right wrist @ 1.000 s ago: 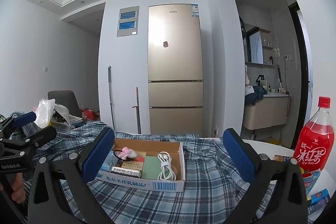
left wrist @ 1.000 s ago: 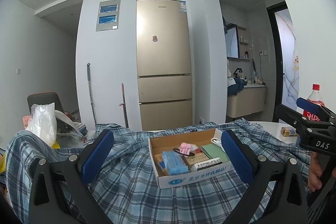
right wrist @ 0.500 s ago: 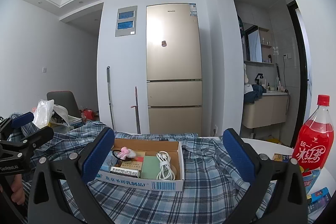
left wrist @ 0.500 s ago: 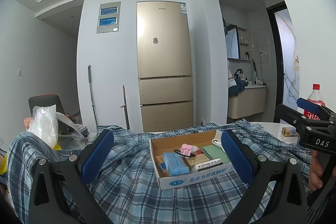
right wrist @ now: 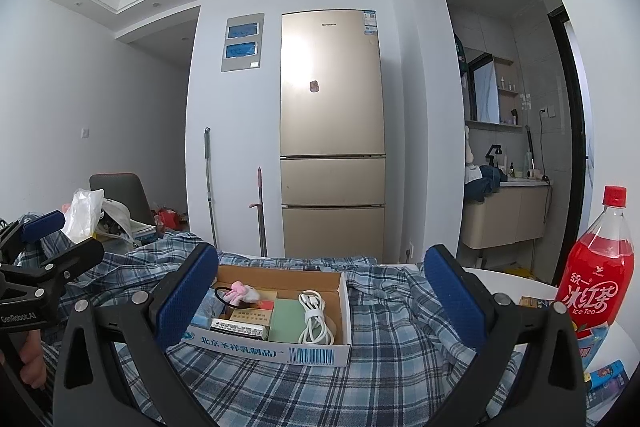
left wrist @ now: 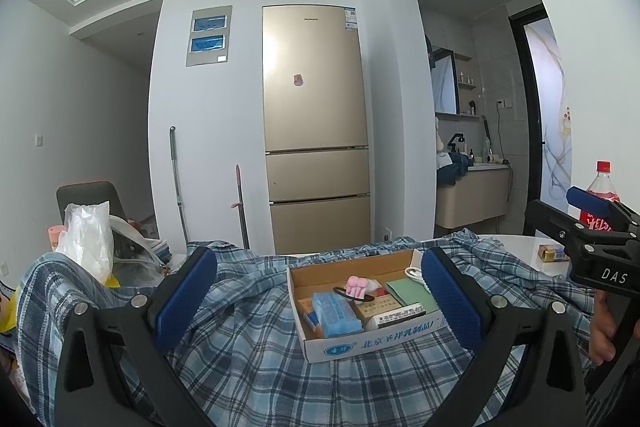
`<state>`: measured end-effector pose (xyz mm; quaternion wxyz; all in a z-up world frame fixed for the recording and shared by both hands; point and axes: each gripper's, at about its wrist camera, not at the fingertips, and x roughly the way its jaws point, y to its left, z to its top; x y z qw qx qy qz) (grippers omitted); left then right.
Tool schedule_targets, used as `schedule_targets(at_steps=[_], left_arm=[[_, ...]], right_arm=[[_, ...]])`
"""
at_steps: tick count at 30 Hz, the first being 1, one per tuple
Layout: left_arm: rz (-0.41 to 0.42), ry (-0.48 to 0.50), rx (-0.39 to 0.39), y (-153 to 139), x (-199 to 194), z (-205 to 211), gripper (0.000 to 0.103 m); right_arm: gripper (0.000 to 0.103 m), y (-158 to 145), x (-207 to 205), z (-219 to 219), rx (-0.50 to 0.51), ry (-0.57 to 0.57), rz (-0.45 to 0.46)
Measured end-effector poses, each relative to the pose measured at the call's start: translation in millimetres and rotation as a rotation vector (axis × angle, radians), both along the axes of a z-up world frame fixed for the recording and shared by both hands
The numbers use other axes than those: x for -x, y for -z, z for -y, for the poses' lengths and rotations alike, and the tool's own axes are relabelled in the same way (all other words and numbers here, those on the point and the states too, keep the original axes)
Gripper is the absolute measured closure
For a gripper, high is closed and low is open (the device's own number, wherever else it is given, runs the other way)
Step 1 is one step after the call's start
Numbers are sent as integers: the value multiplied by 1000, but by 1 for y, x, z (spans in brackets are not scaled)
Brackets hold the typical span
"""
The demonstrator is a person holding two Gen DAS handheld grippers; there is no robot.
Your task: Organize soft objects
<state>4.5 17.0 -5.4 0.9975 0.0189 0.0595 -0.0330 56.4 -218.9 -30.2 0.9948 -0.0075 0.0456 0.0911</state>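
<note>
Both grippers — left gripper [left wrist: 318,291], right gripper [right wrist: 320,293] — hold their jaws apart, empty. The plaid shirt [right wrist: 392,311] lies below and ahead, under the cardboard box [left wrist: 360,341]. Remove box first — then pinch fabric edges.

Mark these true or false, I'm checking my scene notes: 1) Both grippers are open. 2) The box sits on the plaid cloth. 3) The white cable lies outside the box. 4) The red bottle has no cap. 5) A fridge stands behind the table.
1) True: the left gripper and right gripper are open and empty.
2) True: the box rests on the plaid cloth.
3) False: the white cable lies inside the box.
4) False: the red bottle is capped.
5) True: the fridge stands behind.
</note>
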Motion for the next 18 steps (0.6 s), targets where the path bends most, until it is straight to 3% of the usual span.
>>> schedule_targets(at_steps=[18], left_arm=[[4, 0, -5, 2, 1, 2, 0]], right_arm=[[0, 0, 1, 0, 1, 0, 2]])
